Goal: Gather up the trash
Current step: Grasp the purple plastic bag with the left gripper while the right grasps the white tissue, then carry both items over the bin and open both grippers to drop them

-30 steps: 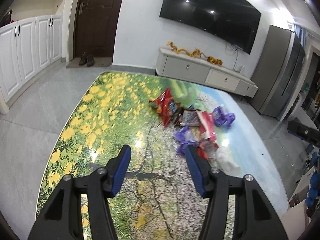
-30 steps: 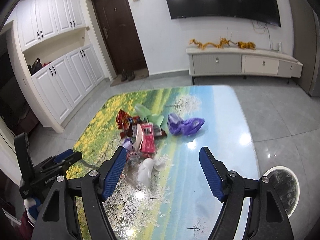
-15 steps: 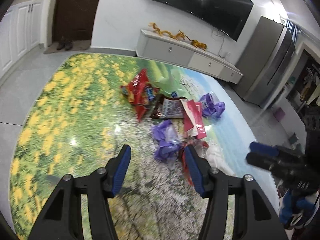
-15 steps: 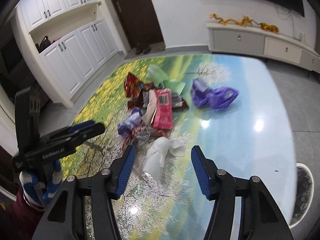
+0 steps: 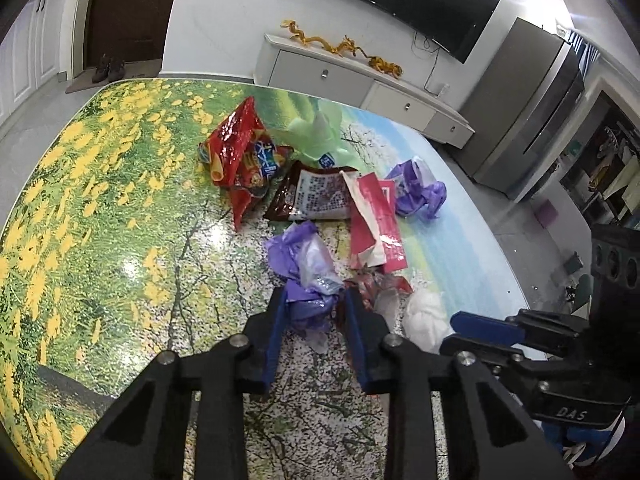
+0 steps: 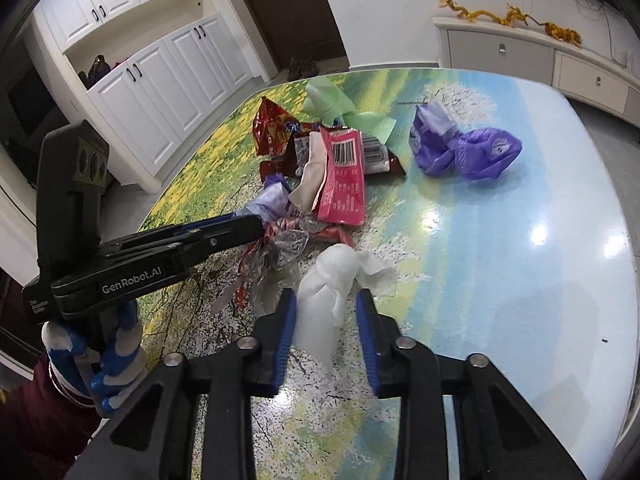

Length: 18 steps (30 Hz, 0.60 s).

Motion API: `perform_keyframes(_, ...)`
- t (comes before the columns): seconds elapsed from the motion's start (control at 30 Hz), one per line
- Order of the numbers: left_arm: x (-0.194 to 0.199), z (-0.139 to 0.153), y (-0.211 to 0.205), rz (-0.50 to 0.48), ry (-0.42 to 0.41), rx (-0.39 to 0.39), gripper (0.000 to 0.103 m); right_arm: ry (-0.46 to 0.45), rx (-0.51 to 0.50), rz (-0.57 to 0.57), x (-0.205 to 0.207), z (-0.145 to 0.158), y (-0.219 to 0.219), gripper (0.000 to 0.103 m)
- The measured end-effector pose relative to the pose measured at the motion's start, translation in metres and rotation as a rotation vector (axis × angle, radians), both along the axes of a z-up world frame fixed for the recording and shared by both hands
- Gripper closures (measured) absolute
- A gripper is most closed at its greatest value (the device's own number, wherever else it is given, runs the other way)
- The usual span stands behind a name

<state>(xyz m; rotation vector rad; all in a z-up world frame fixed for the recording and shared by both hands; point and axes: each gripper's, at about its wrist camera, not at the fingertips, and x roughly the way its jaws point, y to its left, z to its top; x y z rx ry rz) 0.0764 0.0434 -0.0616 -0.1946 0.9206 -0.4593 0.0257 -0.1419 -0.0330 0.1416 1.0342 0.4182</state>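
Left tongs [image 5: 314, 304] narrowed around purple bag [image 5: 306, 276], pads at its sides; firm grip not confirmable. Right tongs [image 6: 326, 308] likewise narrowed around white tissue [image 6: 332, 280], pads beside it, contact unclear. Both items on bench [image 6: 500, 280], at near edge of trash pile. Pink packet [image 6: 344, 176] at pile centre; second purple bag [image 6: 468, 152] right of packet, apart.

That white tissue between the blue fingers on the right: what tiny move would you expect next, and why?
Probably a final squeeze, then a lift. The right gripper already straddles the white tissue, its blue fingers close on either side, though whether they press it yet is unclear. The left gripper likewise brackets a purple wrapper, so both could rise off the table together.
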Motion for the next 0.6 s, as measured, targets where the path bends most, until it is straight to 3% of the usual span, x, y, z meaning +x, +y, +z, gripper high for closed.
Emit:
perform_keyframes(0.2, -0.019, 0.013, 0.006, 0.027, -0.045, 0.004, 0.08, -0.012, 0.039, 0.013, -0.006, 0.006, -0.005, 0.094)
perform_keyframes(0.6, -0.064, 0.068, 0.006, 0.091, -0.15, 0.022, 0.08, -0.143, 0.09, 0.001, -0.045, 0.047, -0.034, 0.096)
